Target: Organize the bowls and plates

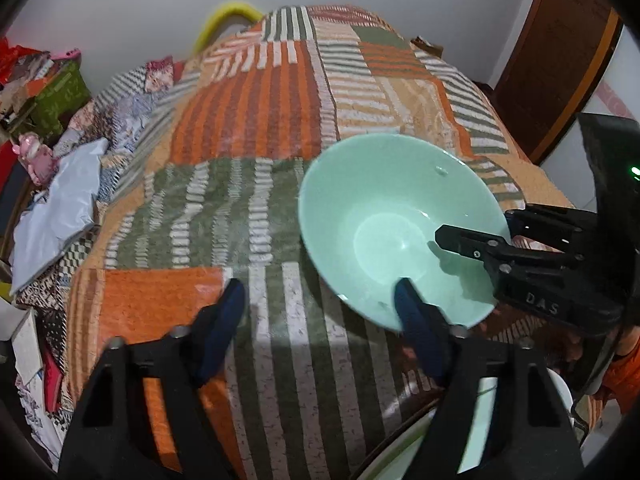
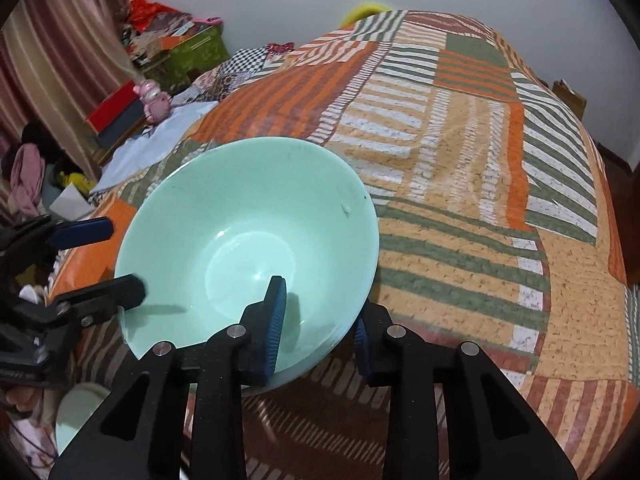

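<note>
Blue pads of my right gripper (image 2: 318, 334) pinch the near rim of the mint bowl (image 2: 248, 240), tilted over the striped bedspread (image 2: 460, 200). Only the left wrist view shows my left gripper (image 1: 320, 300) open, one finger inside the bowl; contact seems unlikely.

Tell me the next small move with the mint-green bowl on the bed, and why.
Probably close the left gripper onto the near rim of the mint-green ceramic bowl. One of its fingers sits inside the bowl, the other out over the striped patchwork bedspread, so the rim is straddled but not pinched. The right gripper appears clamped on the rim already.
</note>
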The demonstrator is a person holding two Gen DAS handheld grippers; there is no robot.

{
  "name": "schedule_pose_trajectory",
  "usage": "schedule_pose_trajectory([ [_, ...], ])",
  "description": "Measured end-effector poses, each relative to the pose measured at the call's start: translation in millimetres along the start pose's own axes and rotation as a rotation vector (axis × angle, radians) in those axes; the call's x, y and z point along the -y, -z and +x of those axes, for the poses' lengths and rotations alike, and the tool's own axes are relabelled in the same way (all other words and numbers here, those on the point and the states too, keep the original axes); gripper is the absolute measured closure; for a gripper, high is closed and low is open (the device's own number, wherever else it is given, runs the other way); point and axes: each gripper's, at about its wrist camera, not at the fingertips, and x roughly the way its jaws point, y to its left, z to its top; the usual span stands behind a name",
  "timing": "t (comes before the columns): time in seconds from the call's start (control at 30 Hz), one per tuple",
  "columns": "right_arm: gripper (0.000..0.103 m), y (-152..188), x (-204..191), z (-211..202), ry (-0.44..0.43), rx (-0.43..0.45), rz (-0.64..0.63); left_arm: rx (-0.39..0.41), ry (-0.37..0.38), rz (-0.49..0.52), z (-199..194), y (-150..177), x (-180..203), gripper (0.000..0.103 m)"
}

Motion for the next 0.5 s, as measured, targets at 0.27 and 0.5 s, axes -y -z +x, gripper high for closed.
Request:
schedule_pose_trajectory([
  [0.27, 0.08, 7, -9, -10, -0.049, 0.001, -0.01, -0.093, 0.051, -0.011, 16, 7, 2, 0.083],
  [0.5, 0.08, 9, -15, -17, -0.026, 0.026, -0.012, -0.059, -0.003, 0.012, 10, 9, 8, 0.084],
])
